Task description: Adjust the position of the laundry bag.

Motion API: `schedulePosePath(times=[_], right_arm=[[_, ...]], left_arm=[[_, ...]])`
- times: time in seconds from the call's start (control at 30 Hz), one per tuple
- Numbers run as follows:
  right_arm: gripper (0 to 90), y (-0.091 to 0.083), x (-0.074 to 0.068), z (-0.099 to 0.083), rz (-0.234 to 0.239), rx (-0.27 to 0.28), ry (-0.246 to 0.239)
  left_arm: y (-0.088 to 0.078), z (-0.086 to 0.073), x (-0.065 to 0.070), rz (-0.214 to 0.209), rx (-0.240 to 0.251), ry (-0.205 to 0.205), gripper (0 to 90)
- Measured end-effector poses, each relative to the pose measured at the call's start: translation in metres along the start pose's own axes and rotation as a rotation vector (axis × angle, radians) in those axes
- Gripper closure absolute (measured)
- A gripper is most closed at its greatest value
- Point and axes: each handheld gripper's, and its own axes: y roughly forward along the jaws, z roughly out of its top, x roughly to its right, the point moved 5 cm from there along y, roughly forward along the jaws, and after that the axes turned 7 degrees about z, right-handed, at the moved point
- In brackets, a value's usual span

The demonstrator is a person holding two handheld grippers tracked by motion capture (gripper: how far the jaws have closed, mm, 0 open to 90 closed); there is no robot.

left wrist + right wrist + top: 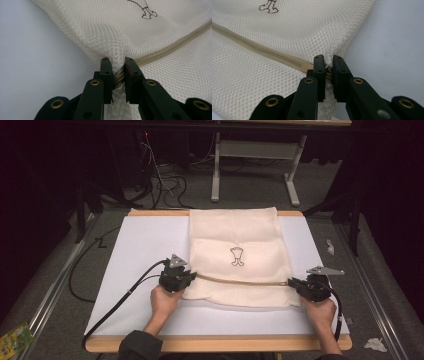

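A cream mesh bag (235,245) with a small brown print lies on the white tabletop (145,240), and a beige zipper (240,280) runs across its near part. My left gripper (192,276) is shut on the bag's left edge at the zipper's end. In the left gripper view its jaws (117,62) pinch bunched mesh (140,30) and zipper teeth. At the right end of the zipper, my right gripper (291,282) is shut on the bag's edge. The right gripper view has its jaws (328,61) clamped on the mesh (287,32) just past the zipper (254,46).
The table's wooden front edge (215,343) runs just below the person's hands. Black cables (165,182) and a white metal frame (255,150) stand on the floor beyond the table. A green packet (14,338) lies on the floor at the left, crumpled paper (375,344) at the right.
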Motion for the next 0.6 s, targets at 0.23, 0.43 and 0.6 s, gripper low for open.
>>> schedulePosePath(times=[0.23, 0.43, 0.6], right_arm=[[83.7, 0.005, -0.016, 0.004, 0.033, 0.011, -0.019], [83.8, 0.012, -0.029, 0.007, 0.051, 0.012, -0.056], [83.7, 0.014, -0.036, 0.008, 0.070, 0.016, -0.057]], left_arm=[[-0.008, -0.014, -0.017, 0.000, -0.004, -0.034, 78.4], [-0.022, -0.018, -0.025, 0.020, 0.011, -0.022, 78.1], [-0.027, -0.024, -0.032, 0.017, 0.017, -0.049, 77.7]])
